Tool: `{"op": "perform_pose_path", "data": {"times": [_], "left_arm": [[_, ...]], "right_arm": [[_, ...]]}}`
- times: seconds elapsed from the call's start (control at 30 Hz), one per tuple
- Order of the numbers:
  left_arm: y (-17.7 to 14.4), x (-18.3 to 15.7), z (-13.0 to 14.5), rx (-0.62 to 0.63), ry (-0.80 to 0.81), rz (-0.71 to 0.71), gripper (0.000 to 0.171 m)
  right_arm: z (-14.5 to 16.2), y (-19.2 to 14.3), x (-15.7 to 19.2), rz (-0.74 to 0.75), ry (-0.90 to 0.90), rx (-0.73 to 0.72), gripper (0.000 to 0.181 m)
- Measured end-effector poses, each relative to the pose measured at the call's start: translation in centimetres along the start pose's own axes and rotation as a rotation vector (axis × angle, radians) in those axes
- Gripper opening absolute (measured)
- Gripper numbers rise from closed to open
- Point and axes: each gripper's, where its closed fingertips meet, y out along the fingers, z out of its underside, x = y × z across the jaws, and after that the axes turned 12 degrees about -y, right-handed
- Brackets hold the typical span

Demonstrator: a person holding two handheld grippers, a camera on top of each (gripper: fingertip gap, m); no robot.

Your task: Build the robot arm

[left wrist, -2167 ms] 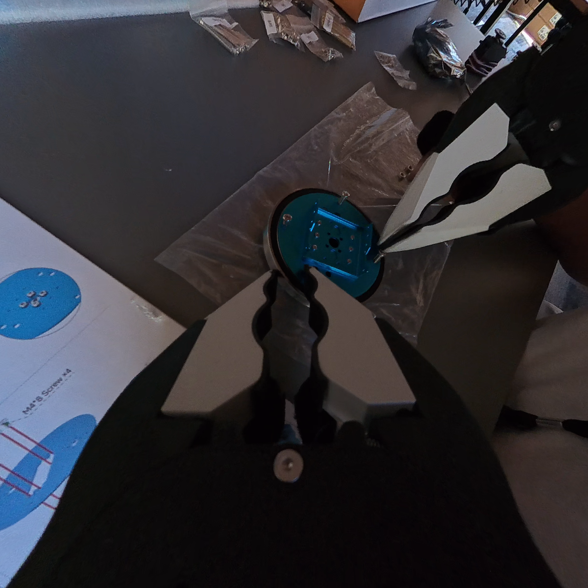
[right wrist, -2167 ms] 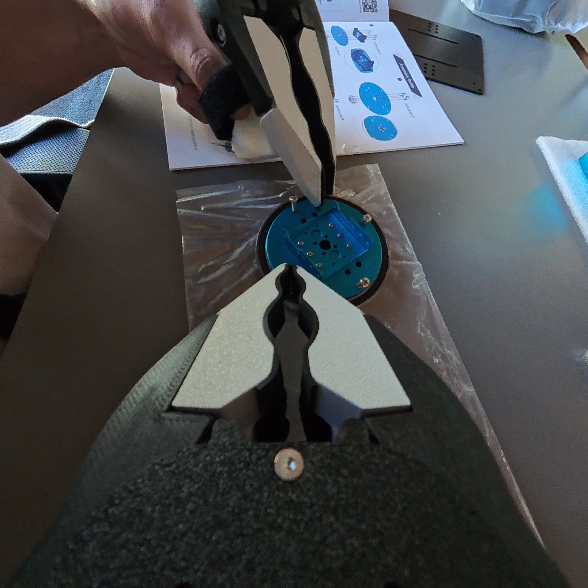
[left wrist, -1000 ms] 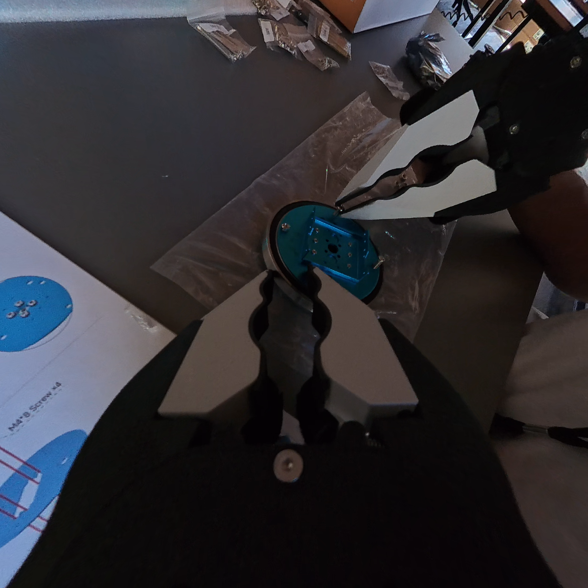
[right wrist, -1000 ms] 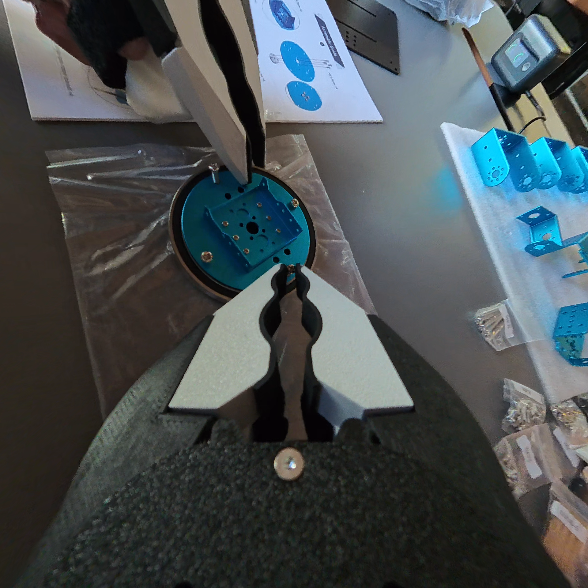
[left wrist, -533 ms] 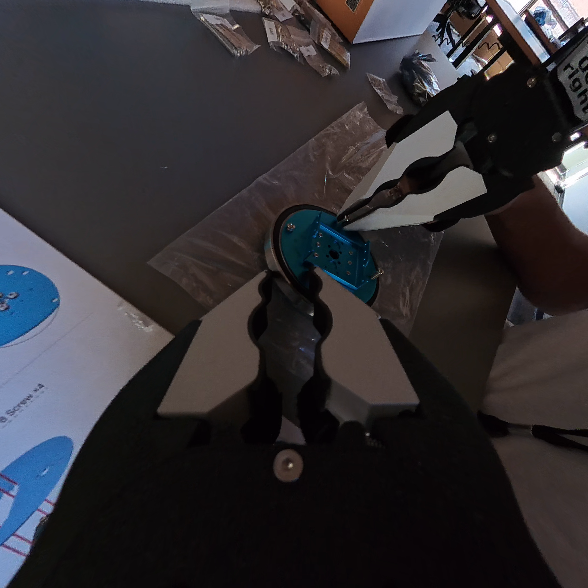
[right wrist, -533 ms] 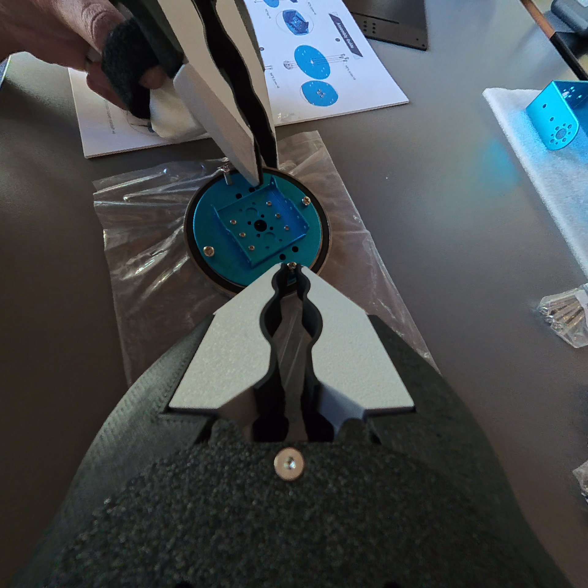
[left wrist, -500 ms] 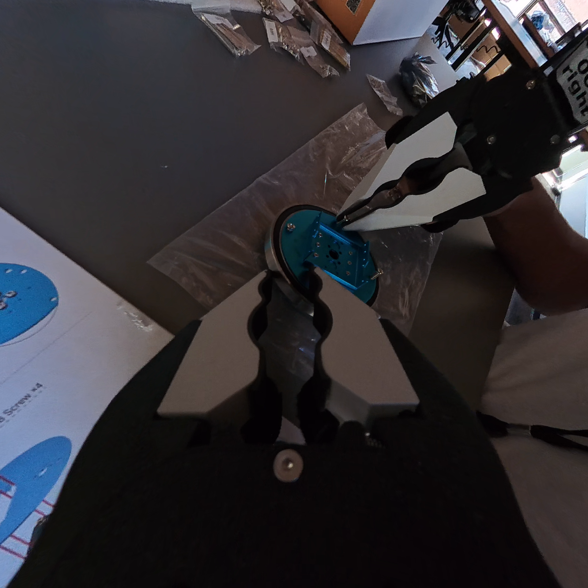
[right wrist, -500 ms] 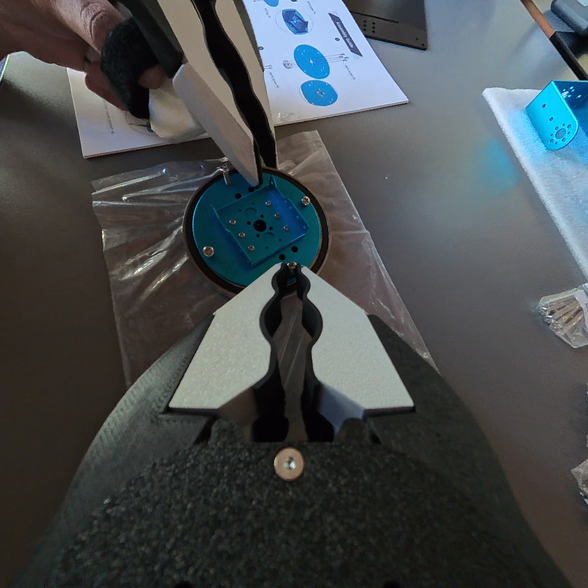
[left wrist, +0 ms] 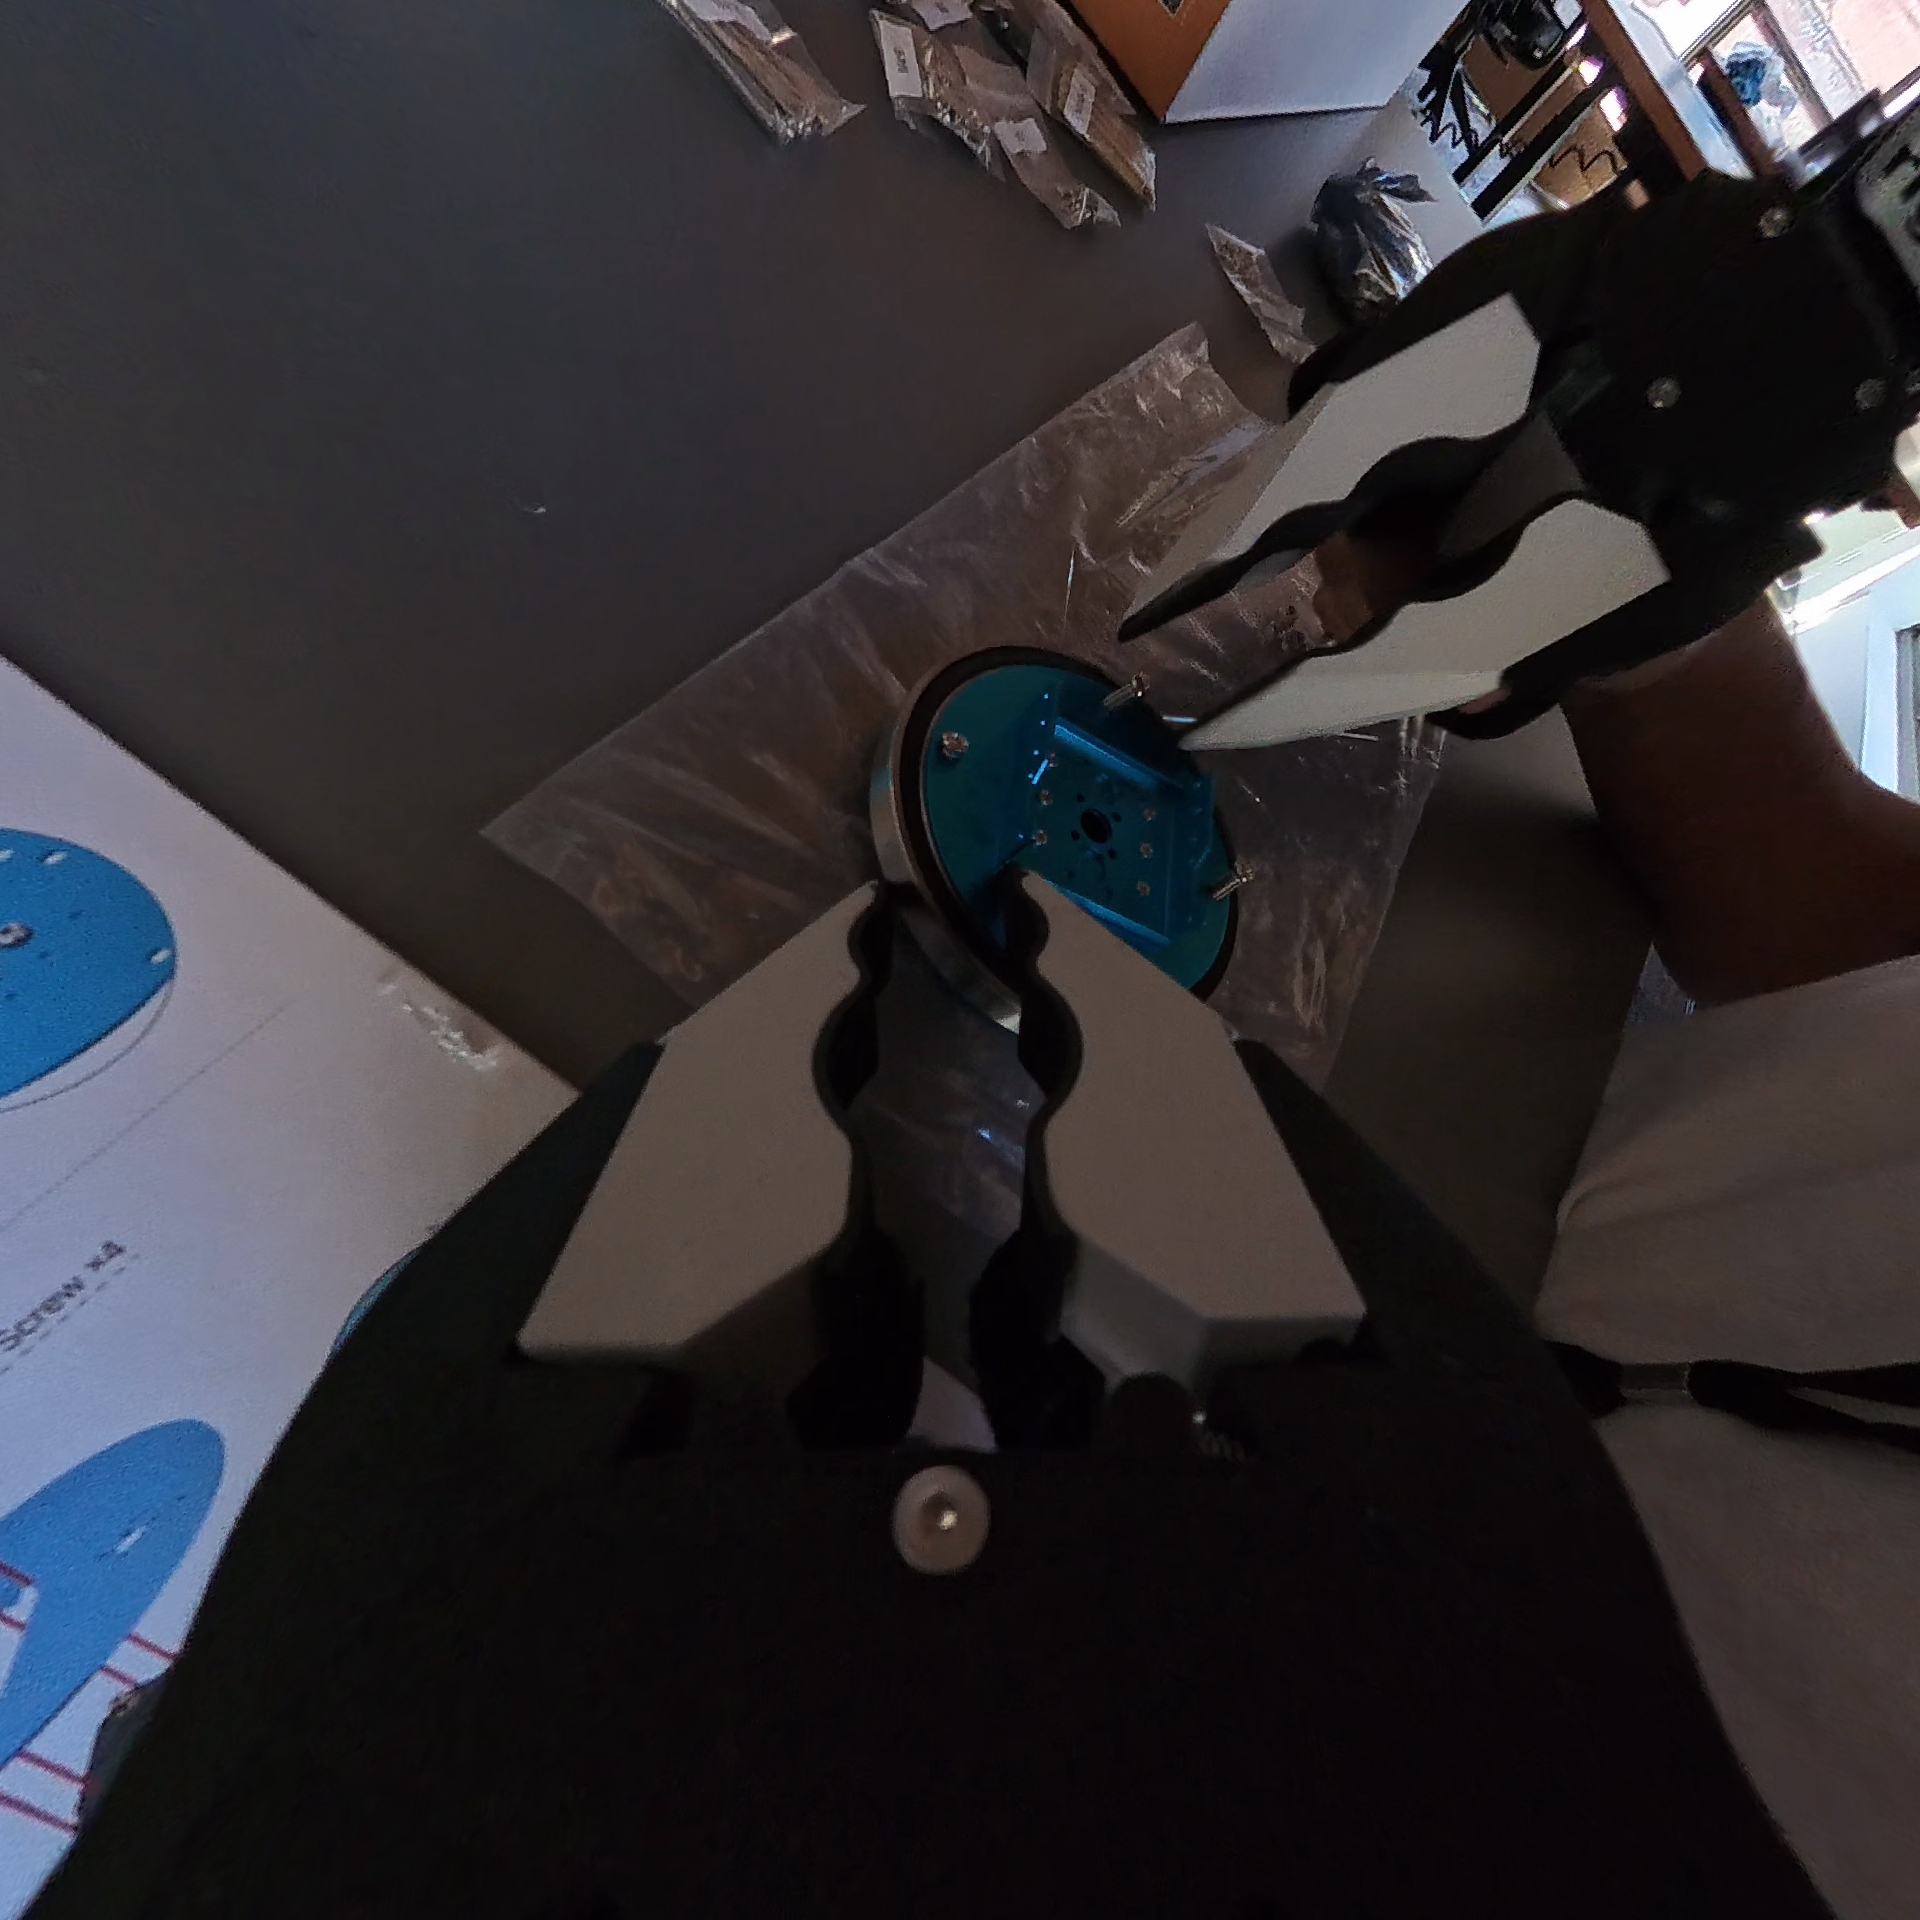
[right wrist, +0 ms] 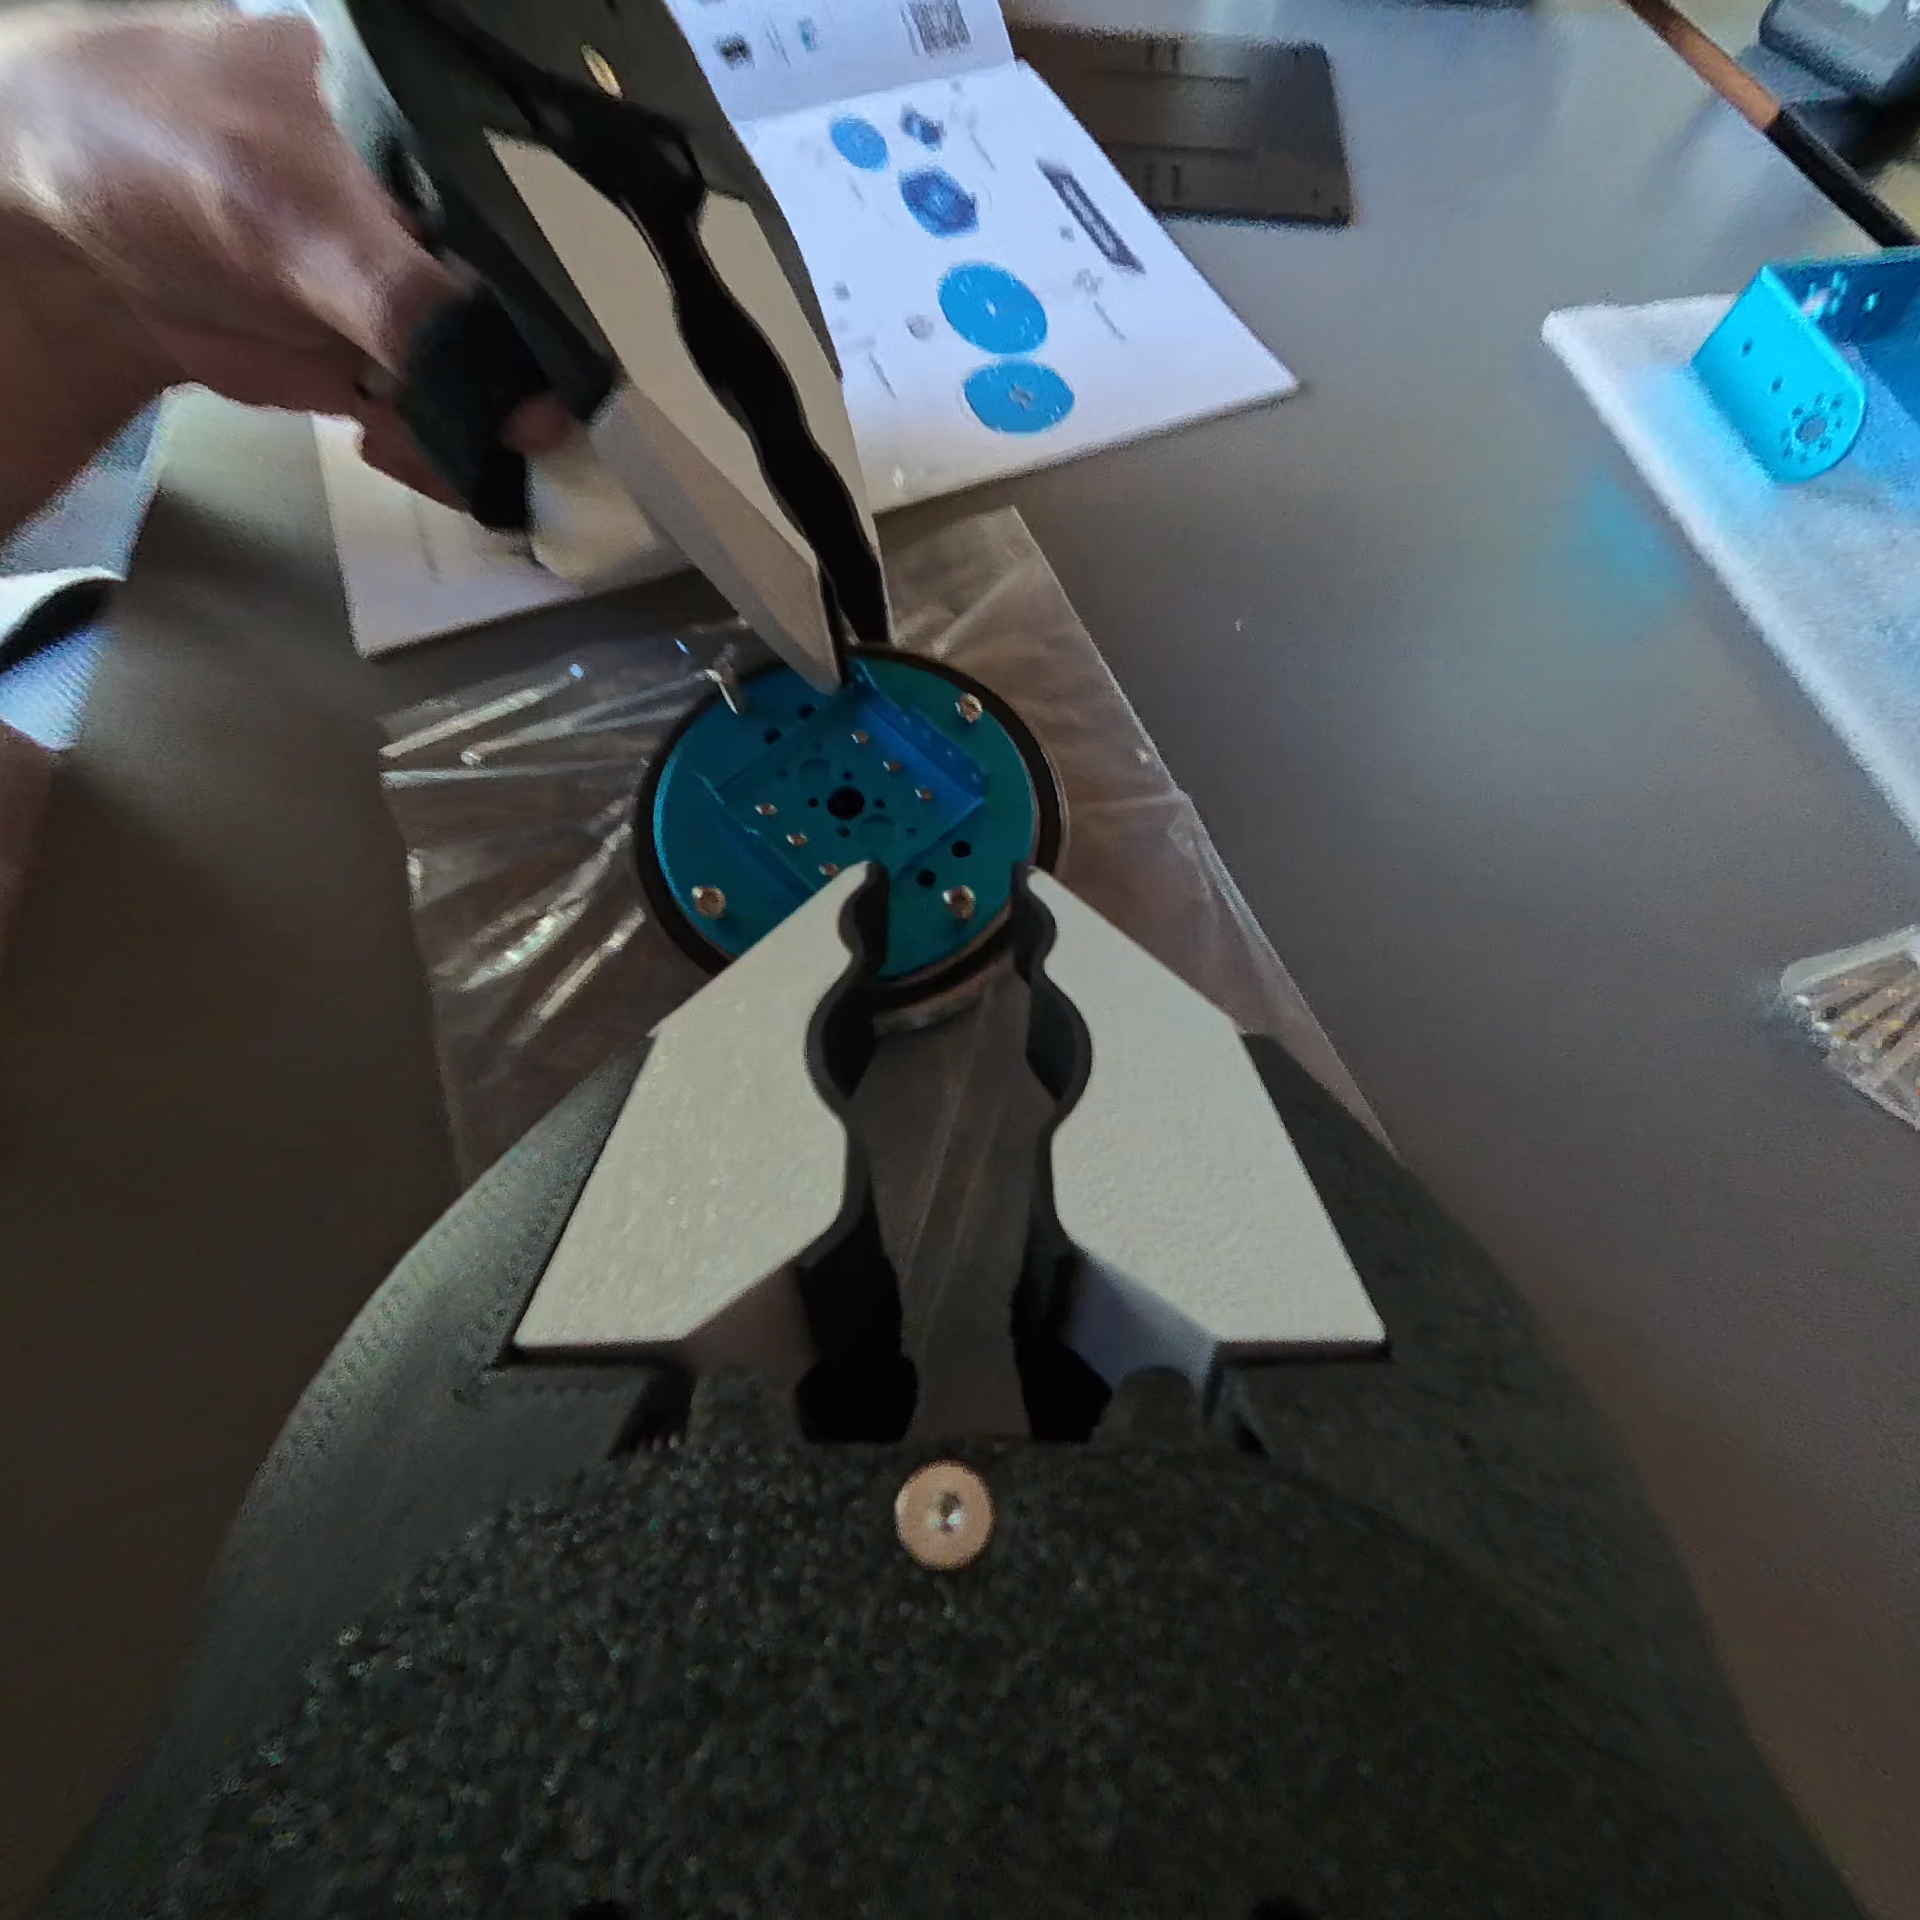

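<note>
A round disc with a blue top plate [left wrist: 987, 790] and a square blue bracket [right wrist: 842, 790] at its centre lies on a clear plastic bag [right wrist: 520, 831]. My left gripper [left wrist: 956, 899] is shut on the disc's near rim; in the right wrist view it [right wrist: 836, 665] comes down on the far rim. My right gripper [right wrist: 945, 883] is open. Its fingertips stand either side of a small screw [right wrist: 961, 899] upright in the plate. In the left wrist view the right gripper [left wrist: 1155, 686] brackets that screw [left wrist: 1127, 691]. Other screws [right wrist: 710, 899] sit around the plate.
A white instruction sheet [left wrist: 156, 1039] lies beside the bag, also in the right wrist view [right wrist: 987, 312]. Small hardware bags [left wrist: 987, 94] and a box [left wrist: 1247, 52] lie farther off. Blue brackets [right wrist: 1808, 384] rest on white foam. A black plate [right wrist: 1226, 135] lies beyond the sheet. About 7 centimeters separates my left fingertips from my right.
My right gripper moved from one screw at the plate's rim to another while shut on it, and has now opened, leaving the screw standing. My left gripper kept its hold on the rim.
</note>
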Motion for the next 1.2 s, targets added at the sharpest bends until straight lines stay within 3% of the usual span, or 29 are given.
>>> {"op": "perform_pose_path", "data": {"times": [0.17, 0.37, 0.73, 1.2], "left_arm": [[0.0, 0.0, 0.1, -0.003, 0.002, -0.002, 0.020], [0.1, -0.1, 0.0, -0.002, 0.011, 0.003, 0.021], [0.2, -0.2, 0.3, 0.020, 0.006, 0.017, 0.024], [-0.1, 0.0, 0.4, 0.083, -0.037, 0.007, 0.023]], "right_arm": [[-3.1, -0.8, 1.3, -0.031, -0.013, -0.116, 0.047], [-0.9, 1.5, 1.8, -0.078, 0.051, -0.007, 0.059], [-0.3, 2.0, 1.8, -0.075, -0.043, 0.012, 0.047], [-0.5, 2.3, 2.0, -0.046, -0.085, 0.016, 0.046]]}}
